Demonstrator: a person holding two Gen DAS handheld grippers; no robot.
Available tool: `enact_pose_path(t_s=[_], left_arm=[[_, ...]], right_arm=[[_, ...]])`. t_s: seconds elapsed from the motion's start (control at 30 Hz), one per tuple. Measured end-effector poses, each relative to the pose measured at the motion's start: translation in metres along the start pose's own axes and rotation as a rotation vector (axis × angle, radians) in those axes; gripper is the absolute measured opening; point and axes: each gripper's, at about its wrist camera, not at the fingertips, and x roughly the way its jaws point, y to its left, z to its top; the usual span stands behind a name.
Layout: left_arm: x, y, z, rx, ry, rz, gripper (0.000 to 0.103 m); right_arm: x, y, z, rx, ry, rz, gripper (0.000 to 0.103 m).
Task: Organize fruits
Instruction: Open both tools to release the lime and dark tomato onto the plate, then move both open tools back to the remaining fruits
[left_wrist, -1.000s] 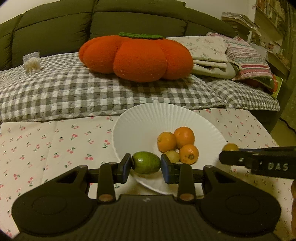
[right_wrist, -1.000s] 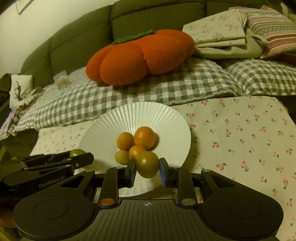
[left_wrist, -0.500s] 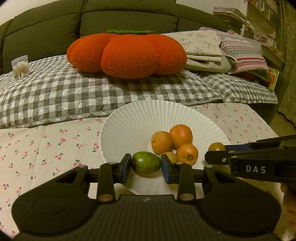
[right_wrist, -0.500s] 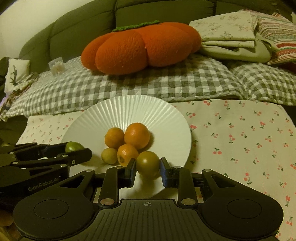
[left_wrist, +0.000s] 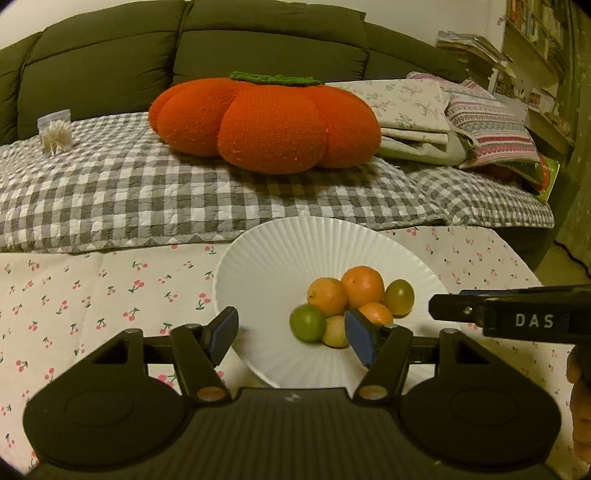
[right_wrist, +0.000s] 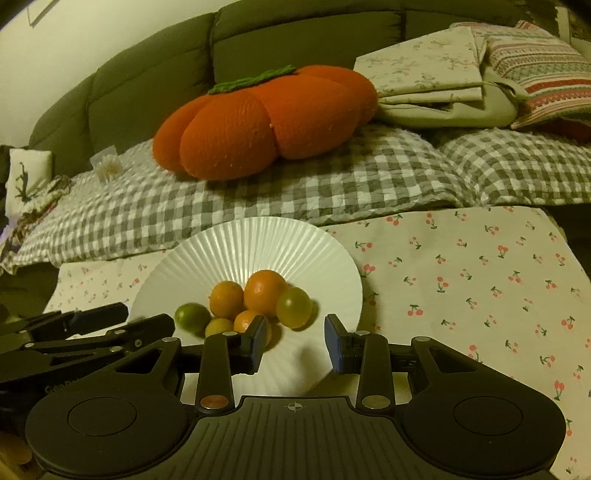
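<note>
Both tools stood open and empty — left tool (left_wrist: 291, 328), right tool (right_wrist: 295, 341). Six fruits clustered touching on the white plate (right_wrist: 258, 240); lime (left_wrist: 307, 322) and green fruit (right_wrist: 294, 307) at the edges. Risk: round fruit rolling off if a withdrawing finger nudged the pile.

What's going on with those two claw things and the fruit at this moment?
Left gripper open, empty. Right gripper open, empty. Green lime and olive-green fruit on white plate beside the oranges. Nothing in the way.
</note>
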Motion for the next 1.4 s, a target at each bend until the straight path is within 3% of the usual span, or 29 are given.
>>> enact_pose_path(t_s=[0.27, 0.47, 0.77, 1.4], left_arm=[[-0.021, 0.02, 0.008, -0.089, -0.04, -0.015, 0.063], [-0.033, 0.023, 0.002, -0.106, -0.024, -0.009, 0.063], [-0.056, 0.023, -0.017, -0.107, 0.027, 0.019, 0.063], [-0.09, 0.012, -0.079, -0.134, 0.169, -0.002, 0.063]], right_arm=[[-0.019, -0.013, 0.003, 0.091, -0.026, 0.014, 0.034], [-0.026, -0.007, -0.005, 0.103, -0.005, 0.027, 0.034], [-0.046, 0.014, -0.024, 0.07, 0.02, 0.07, 0.034], [-0.069, 0.054, -0.053, -0.04, 0.082, 0.149, 0.034]])
